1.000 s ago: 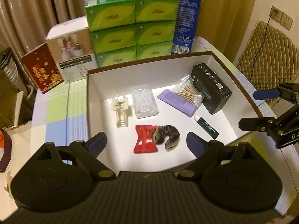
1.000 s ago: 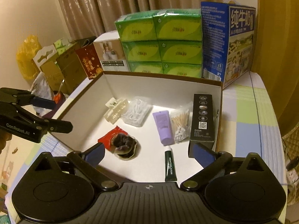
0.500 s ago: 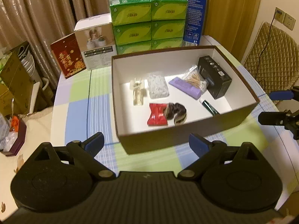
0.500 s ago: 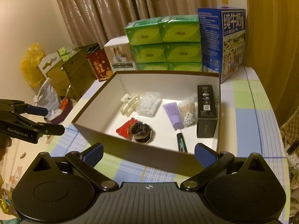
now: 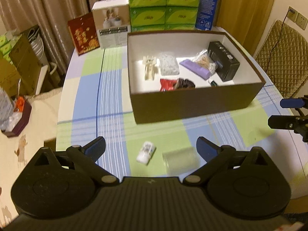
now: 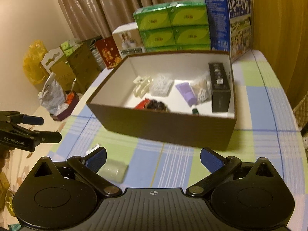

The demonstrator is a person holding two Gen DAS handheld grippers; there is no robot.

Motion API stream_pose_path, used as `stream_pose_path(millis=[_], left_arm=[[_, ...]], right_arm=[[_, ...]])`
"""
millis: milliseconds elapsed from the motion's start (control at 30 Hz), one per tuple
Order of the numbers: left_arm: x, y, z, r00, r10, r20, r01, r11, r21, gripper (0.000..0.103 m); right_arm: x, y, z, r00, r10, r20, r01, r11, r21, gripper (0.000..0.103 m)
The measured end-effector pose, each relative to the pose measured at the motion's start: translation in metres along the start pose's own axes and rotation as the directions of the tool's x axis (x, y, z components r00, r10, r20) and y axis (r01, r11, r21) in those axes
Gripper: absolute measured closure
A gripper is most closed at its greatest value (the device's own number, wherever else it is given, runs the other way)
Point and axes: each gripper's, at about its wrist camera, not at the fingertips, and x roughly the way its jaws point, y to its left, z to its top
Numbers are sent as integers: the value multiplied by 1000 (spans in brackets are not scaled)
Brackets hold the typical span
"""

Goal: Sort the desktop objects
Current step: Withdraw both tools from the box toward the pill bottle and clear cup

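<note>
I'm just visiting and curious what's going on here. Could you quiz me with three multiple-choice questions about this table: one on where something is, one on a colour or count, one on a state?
1. Where does the small white bottle lie?
A. inside the brown box
B. on the checked tablecloth in front of the box
C. on the green packs

2. What colour is the tube next to the bag of cotton swabs?
A. purple
B. orange
C. yellow

3. How is the left hand-held gripper?
A. clamped on the bottle
B. clamped on the box wall
C. empty, jaws opening

Answers: 1 B, it lies on the tablecloth outside the brown box. 2 A, the purple tube shows it. 3 C, nothing sits between its fingers.
</note>
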Motion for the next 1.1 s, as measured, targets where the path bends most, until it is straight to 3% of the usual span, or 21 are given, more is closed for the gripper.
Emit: stream_pose_path(millis=[500, 767, 1100], left_arm=[[7, 16, -54, 997, 5, -81, -10, 998, -69, 4], [18, 24, -73, 992, 33, -120, -43, 996, -78, 4], [27, 37, -81, 991, 45, -130, -57, 994, -98, 4]], right_arm=[[32, 39, -36, 991, 64, -118, -65, 998, -5, 2], [61, 58, -53, 979, 70, -191, -78, 997, -30, 2], [82, 72, -60, 973, 59, -221, -68, 997, -36, 2]])
